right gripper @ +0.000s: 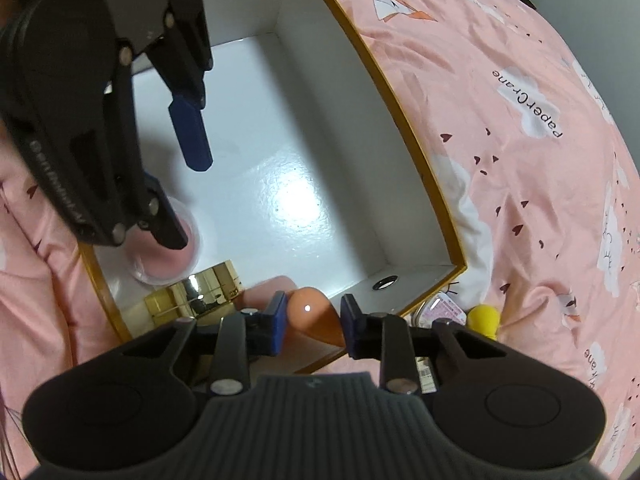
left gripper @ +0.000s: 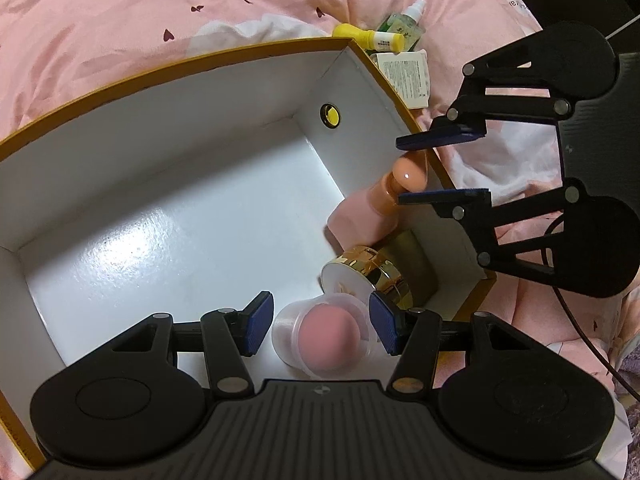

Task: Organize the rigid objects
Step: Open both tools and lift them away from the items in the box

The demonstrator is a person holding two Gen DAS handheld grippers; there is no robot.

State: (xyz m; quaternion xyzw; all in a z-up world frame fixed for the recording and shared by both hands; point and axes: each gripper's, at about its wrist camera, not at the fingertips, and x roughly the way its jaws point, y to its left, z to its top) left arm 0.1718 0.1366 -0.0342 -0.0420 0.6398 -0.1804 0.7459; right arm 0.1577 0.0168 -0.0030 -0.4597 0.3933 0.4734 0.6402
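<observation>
**Right gripper at the bottle cap**

Your right gripper (right gripper: 313,322) straddles the pink bottle's (left gripper: 360,216) orange cap (right gripper: 310,312); contact is unclear. Its long axis tilts, cap up toward the box (left gripper: 168,128) wall. Your left gripper (left gripper: 321,324) is spread around a clear cup (left gripper: 320,336) with a pink sponge (left gripper: 322,342), beside the gold jar (left gripper: 372,276)

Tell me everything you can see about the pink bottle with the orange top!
The pink bottle looks like smooth plastic, with a pale pink body and a glossy, rounded orange cap that catches a spot of light. It stands tilted inside the box, near the side wall and right beside the gold jar. The right gripper has its blue pads on either side of the cap; whether they squeeze it, the pictures don't show.
</observation>
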